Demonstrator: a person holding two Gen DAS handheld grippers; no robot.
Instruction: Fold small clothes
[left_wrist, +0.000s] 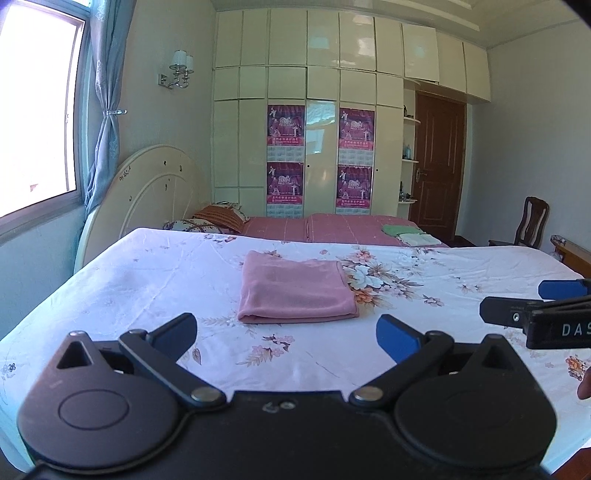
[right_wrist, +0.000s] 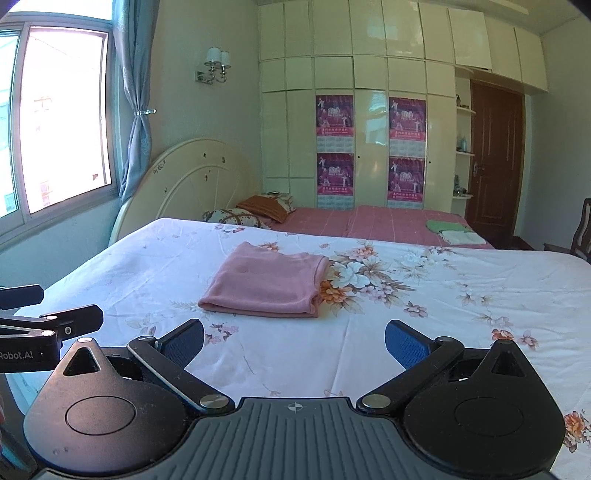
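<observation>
A pink garment (left_wrist: 295, 290) lies folded into a flat rectangle on the white floral bedsheet (left_wrist: 147, 280); it also shows in the right wrist view (right_wrist: 266, 284). My left gripper (left_wrist: 286, 336) is open and empty, held above the sheet just short of the garment's near edge. My right gripper (right_wrist: 294, 341) is open and empty, also short of the garment and a little to its right. The right gripper's fingers (left_wrist: 517, 314) show at the right edge of the left wrist view. The left gripper's fingers (right_wrist: 70, 325) show at the left edge of the right wrist view.
Beyond the floral sheet lies a pink striped bed (left_wrist: 332, 227) with pillows (left_wrist: 218, 219) and a small pile of green and white folded cloths (left_wrist: 410, 234). A white wardrobe (left_wrist: 321, 110), a brown door (left_wrist: 437, 166), a wooden chair (left_wrist: 528, 225) and a window (left_wrist: 37, 107) surround it.
</observation>
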